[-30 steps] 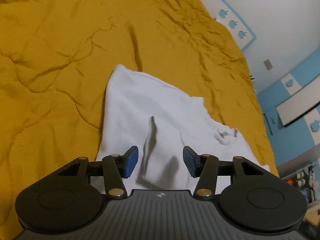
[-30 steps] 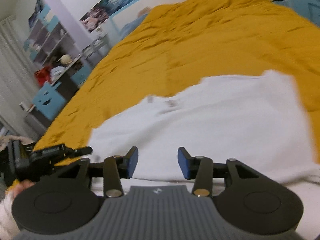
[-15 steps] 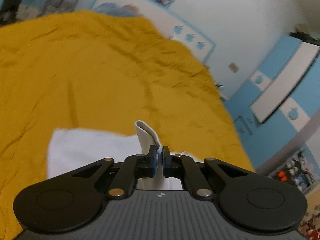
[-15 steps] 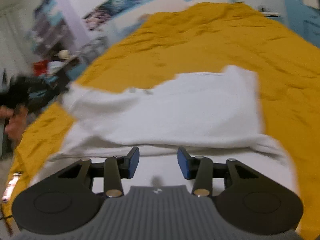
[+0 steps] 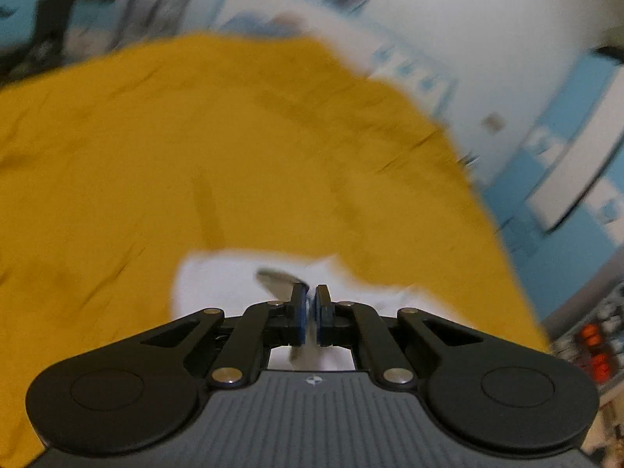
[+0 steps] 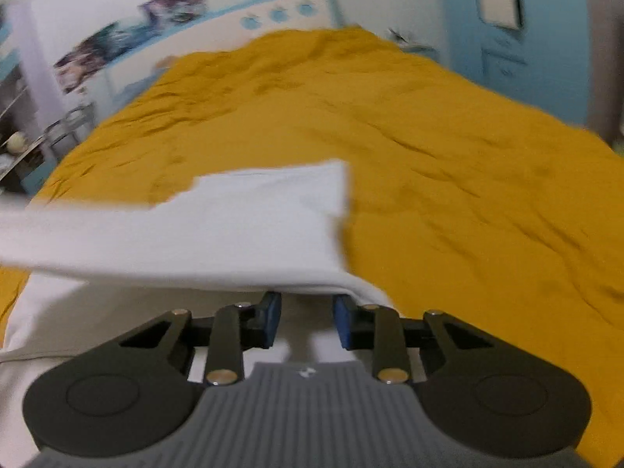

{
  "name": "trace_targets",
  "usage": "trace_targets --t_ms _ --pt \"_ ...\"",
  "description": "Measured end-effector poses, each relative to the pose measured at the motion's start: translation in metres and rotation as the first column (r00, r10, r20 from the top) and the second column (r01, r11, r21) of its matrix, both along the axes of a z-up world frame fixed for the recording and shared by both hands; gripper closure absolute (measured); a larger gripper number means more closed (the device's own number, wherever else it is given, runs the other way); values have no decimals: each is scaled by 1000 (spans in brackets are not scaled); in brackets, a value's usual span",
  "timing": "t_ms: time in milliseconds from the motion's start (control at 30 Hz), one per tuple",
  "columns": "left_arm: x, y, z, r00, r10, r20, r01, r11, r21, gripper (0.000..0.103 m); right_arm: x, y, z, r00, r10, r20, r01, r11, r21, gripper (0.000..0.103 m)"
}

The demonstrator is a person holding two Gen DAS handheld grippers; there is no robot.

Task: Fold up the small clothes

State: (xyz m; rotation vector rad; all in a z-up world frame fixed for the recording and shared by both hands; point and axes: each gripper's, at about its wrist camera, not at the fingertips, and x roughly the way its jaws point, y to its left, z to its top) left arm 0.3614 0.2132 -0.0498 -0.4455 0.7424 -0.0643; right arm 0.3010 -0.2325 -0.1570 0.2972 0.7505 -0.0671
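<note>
White garment [image 6: 249, 226] pinched by left gripper [image 5: 311, 314] — right gripper [image 6: 305, 321] closing

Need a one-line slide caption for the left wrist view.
Left claw shut on a pinched fold of the white garment above the mustard-yellow bedspread.

Your two wrist cameras both look forward and downward over the yellow bed cover [image 5: 273, 148], each from just behind its own fingers.

In your left wrist view, the left gripper [image 5: 311, 314] fills the bottom and the camera sits close above the white garment [image 5: 218, 284], which lies at the near edge of the cover; beyond the cover's far edge you see the white wall [image 5: 487, 31], much blurred. Your right wrist view stands low and near behind the right gripper [image 6: 306, 321], facing along the cover toward the same wall. Both views share the cover, the garment and that far wall.
</note>
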Motion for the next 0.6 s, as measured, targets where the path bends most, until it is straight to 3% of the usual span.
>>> trace_targets --t_ms 67,133,233,433,600 --pt "2 9 -39 995 30 -97 -30 1000 1 99 -7 -14 -7 999 -8 -34 9 1000 23 94" --pt "5 15 -72 984 62 -164 -60 998 17 99 -17 -21 -9 999 -6 -40 6 1000 10 94" --pt "10 22 -104 979 77 -191 -74 997 26 99 -20 -28 -5 998 6 -58 -6 1000 5 94" --pt "7 15 -109 986 45 -162 -28 994 108 99 -35 -31 10 992 44 -122 -47 999 -20 94" --pt "3 17 -98 990 36 -139 -25 997 78 99 -44 -28 33 988 84 -126 -84 996 8 78"
